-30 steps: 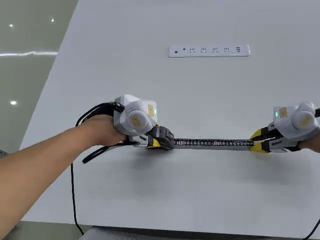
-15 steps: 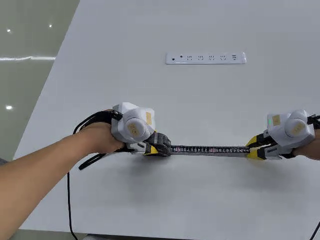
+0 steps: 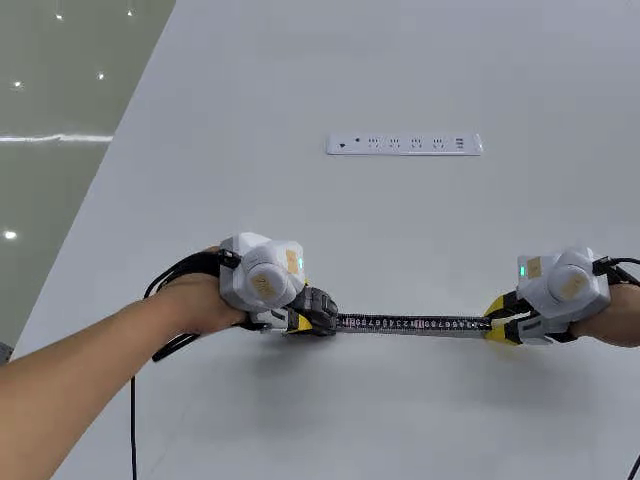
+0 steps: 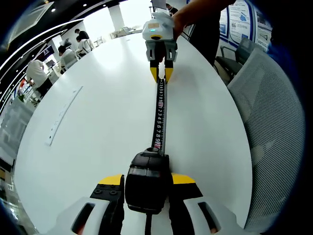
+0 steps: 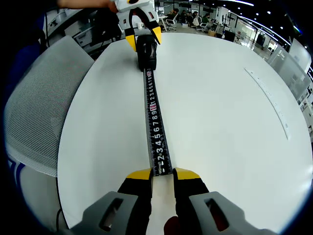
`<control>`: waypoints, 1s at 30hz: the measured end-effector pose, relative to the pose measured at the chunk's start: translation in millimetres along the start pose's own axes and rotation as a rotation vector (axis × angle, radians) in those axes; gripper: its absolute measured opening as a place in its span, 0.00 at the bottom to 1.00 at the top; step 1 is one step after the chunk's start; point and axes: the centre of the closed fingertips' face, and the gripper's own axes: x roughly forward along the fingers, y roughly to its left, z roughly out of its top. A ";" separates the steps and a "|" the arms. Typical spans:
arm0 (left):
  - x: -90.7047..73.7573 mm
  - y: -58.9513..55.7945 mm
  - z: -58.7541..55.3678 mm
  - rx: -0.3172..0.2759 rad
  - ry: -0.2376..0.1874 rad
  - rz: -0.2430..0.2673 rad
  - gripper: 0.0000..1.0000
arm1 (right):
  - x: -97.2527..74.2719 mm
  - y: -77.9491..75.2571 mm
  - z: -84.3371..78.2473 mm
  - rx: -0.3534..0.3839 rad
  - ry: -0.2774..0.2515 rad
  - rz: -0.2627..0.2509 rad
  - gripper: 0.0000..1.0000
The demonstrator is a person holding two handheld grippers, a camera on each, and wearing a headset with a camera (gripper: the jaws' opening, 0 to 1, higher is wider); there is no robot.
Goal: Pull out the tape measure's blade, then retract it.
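A black and yellow tape measure case [image 3: 316, 309] lies on the white table [image 3: 400, 230], and my left gripper [image 3: 300, 320] is shut on it. In the left gripper view the case [image 4: 146, 178] sits between the yellow-tipped jaws of my left gripper [image 4: 146, 180]. The blade [image 3: 412, 324] runs out flat along the table to my right gripper [image 3: 497, 322], which is shut on its end. In the right gripper view the blade [image 5: 154, 122] leads from my right gripper [image 5: 161, 174] to the case [image 5: 146, 51].
A white power strip [image 3: 404, 144] lies farther back on the table. The table's left edge [image 3: 90, 200] drops to a grey floor. A black cable [image 3: 170, 275] loops behind the left hand. A mesh chair [image 4: 274, 122] stands at the table's near edge.
The head camera has tilted, so the whole picture has shifted. Both grippers keep their hold and the blade stays drawn out at about the same length.
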 end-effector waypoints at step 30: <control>-34.6 0.0 -10.4 -0.502 -0.144 0.209 0.58 | -2.5 -0.7 13.8 0.336 -0.126 -0.147 0.35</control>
